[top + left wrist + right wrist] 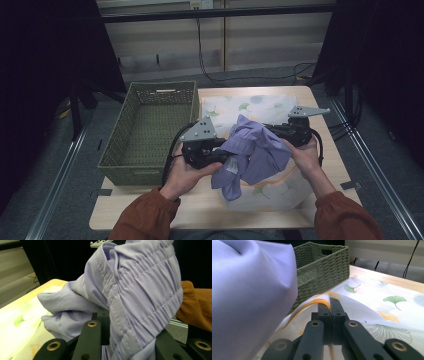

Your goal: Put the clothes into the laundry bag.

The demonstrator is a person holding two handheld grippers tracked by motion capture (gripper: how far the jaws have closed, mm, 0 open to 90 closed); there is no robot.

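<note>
high view: wooden table [320, 100], green wicker basket [150, 131] on its left, leaf-print cloth [260, 102] spread beside it. lilac garment [255, 150] bunched above the cloth between my grippers. left gripper [226, 159] clamped on its elastic waistband. right gripper [330, 302] jaws fully together, pinching the cloth's edge.

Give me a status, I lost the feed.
Left gripper shut on lilac garment. Right gripper shut on leaf-print cloth, garment draped over it. Green basket beside, apart.
</note>
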